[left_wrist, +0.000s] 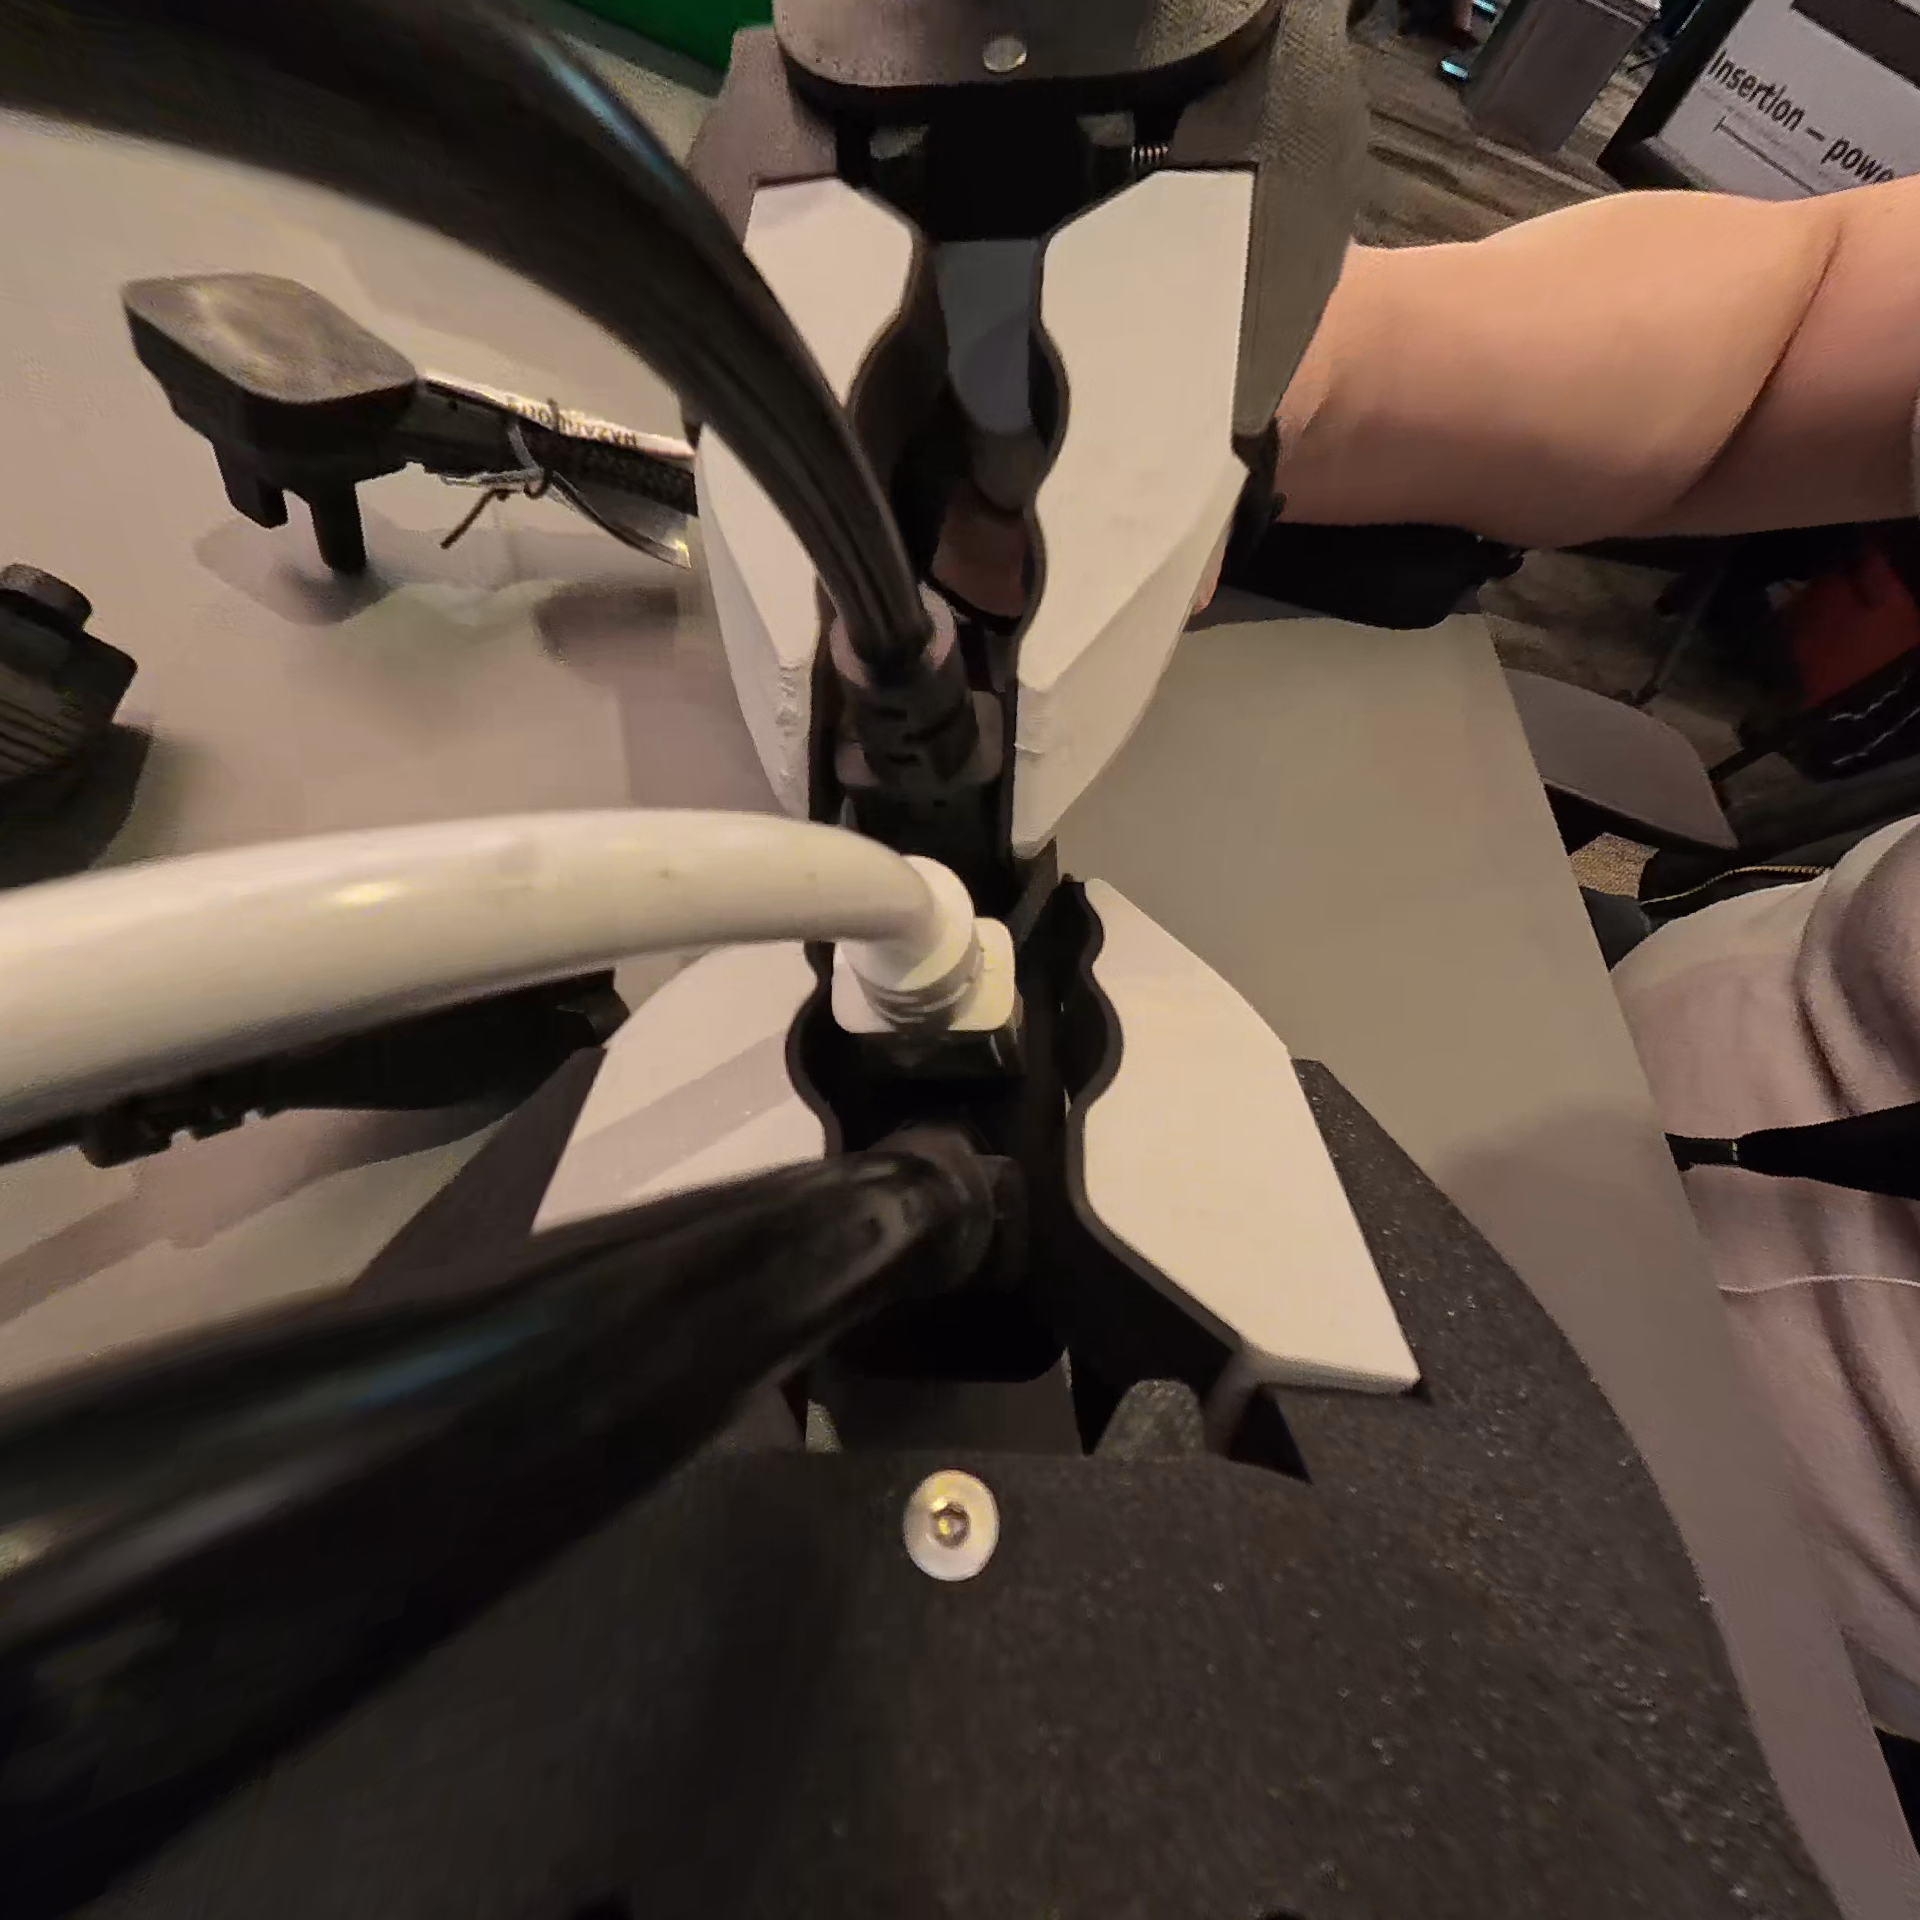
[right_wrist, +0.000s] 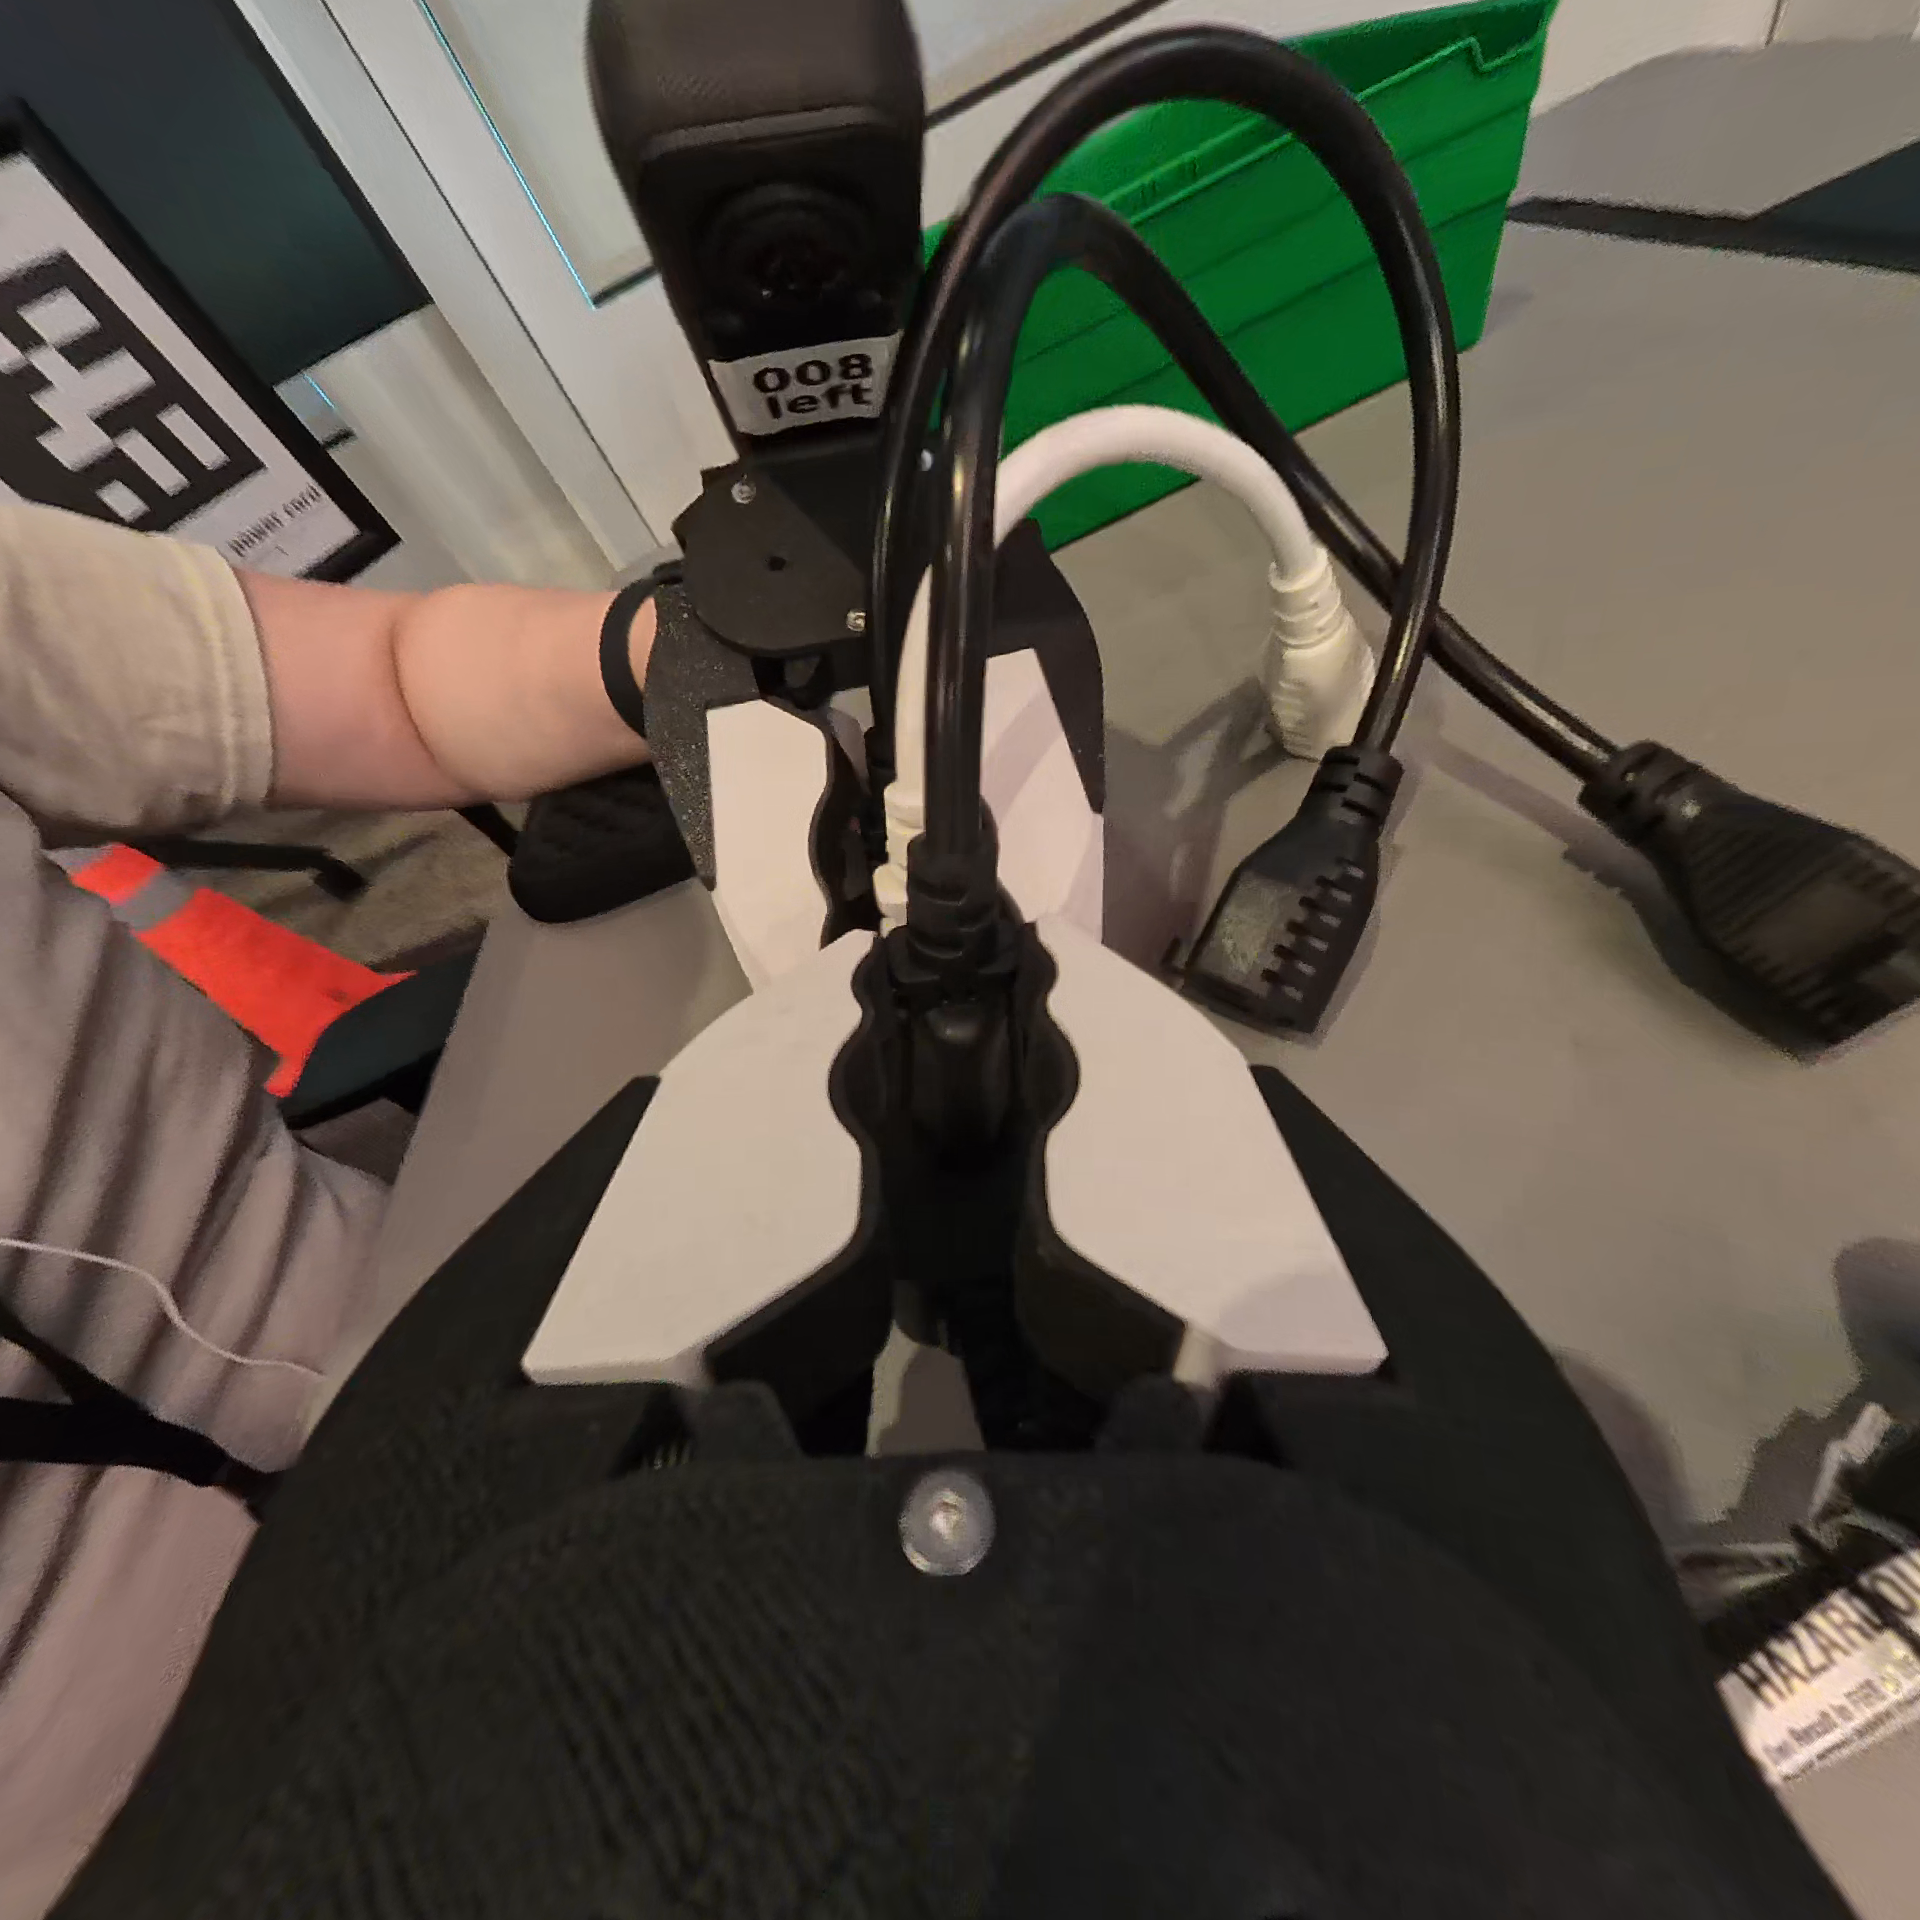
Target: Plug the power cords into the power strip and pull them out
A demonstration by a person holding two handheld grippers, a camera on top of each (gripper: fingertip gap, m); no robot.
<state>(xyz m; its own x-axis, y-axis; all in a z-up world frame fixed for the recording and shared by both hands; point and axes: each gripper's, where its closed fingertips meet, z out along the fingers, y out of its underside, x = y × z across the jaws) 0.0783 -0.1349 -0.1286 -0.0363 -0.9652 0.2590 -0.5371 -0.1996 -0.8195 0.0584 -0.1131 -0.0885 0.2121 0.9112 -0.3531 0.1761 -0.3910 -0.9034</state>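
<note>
My two grippers meet tip to tip over the grey table [left_wrist: 1299, 883]. My right gripper [right_wrist: 940, 951] is shut on a black plug [right_wrist: 940, 914]; its cord [right_wrist: 1423, 436] loops up and down to a black socket end [right_wrist: 1299, 914]. My left gripper [left_wrist: 940, 945] is shut on a white plug [left_wrist: 925, 977], with another black plug [left_wrist: 935, 1195] deeper between its fingers. The right gripper [left_wrist: 920, 816] and its black plug [left_wrist: 914, 707] also show in the left wrist view. The left gripper [right_wrist: 904, 904] shows in the right wrist view. The power strip is hidden under the plugs and fingers.
A white socket end [right_wrist: 1314, 665] and a large black socket end [right_wrist: 1766, 883] lie on the table. A green bin [right_wrist: 1247, 239] stands behind. A loose black plug with a tag [left_wrist: 270, 353] lies far left. A person's forearm [left_wrist: 1558, 384] reaches in. There is about 4 cm between the tips of the two grippers.
</note>
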